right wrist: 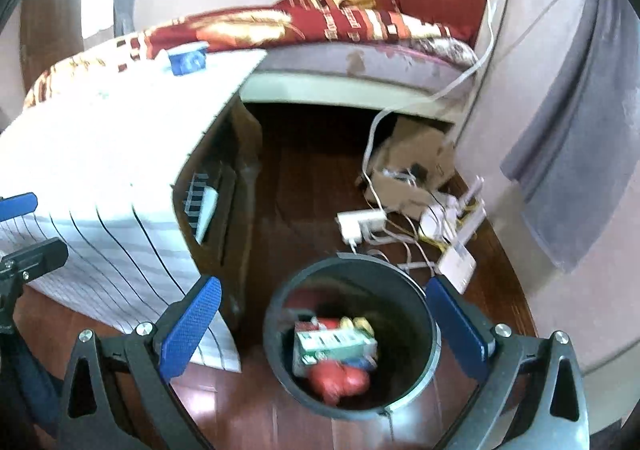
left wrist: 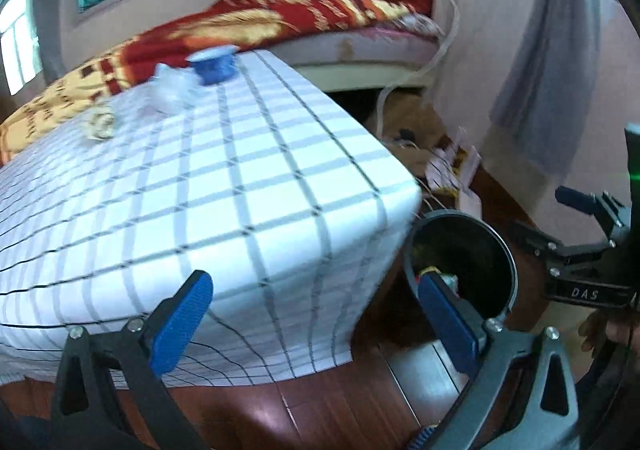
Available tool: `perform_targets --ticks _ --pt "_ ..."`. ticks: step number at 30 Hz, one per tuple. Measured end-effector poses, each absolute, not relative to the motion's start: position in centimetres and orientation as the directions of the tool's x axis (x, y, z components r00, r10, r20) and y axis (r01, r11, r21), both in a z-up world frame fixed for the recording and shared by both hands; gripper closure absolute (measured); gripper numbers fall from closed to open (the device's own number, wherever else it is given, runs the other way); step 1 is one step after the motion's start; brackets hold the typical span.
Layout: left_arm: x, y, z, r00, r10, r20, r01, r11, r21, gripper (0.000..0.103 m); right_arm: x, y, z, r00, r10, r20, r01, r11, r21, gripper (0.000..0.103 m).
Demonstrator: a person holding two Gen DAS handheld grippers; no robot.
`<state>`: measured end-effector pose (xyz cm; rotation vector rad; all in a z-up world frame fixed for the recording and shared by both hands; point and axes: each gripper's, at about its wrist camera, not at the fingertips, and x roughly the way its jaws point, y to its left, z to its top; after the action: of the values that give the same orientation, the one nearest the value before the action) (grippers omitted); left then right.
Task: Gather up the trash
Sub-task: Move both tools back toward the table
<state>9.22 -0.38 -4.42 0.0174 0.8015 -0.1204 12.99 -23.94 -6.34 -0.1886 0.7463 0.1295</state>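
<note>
A black round trash bin (right wrist: pixel 352 338) stands on the wooden floor beside the table; it holds a green carton (right wrist: pixel 334 346), red wrappers and other trash. It also shows in the left wrist view (left wrist: pixel 460 258). My right gripper (right wrist: pixel 320 322) is open and empty, hovering just above the bin. My left gripper (left wrist: pixel 316 318) is open and empty at the table's near corner. On the checked tablecloth (left wrist: pixel 240 189) lie a blue cup (left wrist: pixel 214 63), crumpled clear plastic (left wrist: pixel 168 89) and a small crumpled scrap (left wrist: pixel 100 125). The right gripper shows at the right edge of the left wrist view (left wrist: pixel 580 242).
A bed with a red and gold blanket (right wrist: pixel 320 21) lies behind the table. A cardboard box (right wrist: pixel 416 165), power strip (right wrist: pixel 360 223), cables and white devices (right wrist: pixel 456 262) clutter the floor near the wall. A grey curtain (right wrist: pixel 580 129) hangs at right.
</note>
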Motion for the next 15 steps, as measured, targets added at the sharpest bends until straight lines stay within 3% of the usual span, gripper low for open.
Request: perform_targets --ticks 15 --pt "9.7 10.5 -2.6 0.735 -0.019 -0.678 -0.045 0.996 -0.077 0.001 16.4 -14.8 -3.6 0.726 0.268 -0.633 -0.305 0.951 0.052 0.0"
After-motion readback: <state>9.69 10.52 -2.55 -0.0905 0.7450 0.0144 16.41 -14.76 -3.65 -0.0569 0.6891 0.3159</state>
